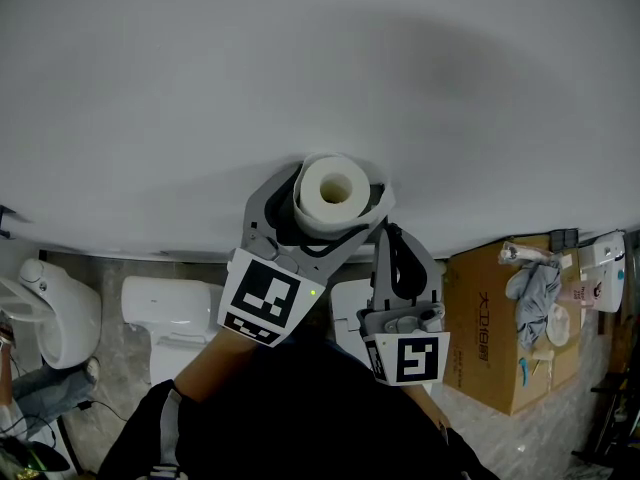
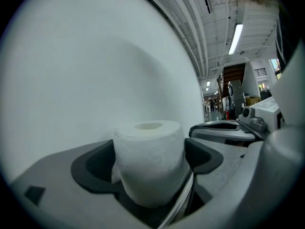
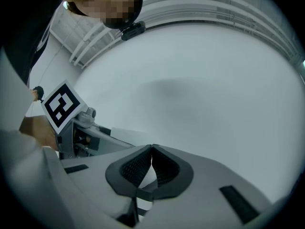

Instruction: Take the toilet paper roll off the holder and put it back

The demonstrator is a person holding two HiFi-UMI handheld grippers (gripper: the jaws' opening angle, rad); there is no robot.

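The white soft-paper toilet roll (image 1: 331, 192) looks fluffy and faintly dimpled. It is pressed between the dark, rubbery-looking matt pads (image 2: 93, 168) of the left gripper (image 2: 148, 160), whose grey plastic body is smooth and matt. The right gripper (image 3: 151, 168) has finely ribbed pads, closed on each other. Ahead of both, the white wall (image 1: 300, 68) is smooth and matt. Right of the right gripper, a brown cardboard box (image 1: 490, 338) looks dull. Left of the left gripper, a white ceramic-looking fixture (image 1: 170, 313) shines.

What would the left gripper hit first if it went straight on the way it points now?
Most likely the white wall: the left gripper, shut on the toilet paper roll, points at it with nothing visible between. The gap is hard to judge.
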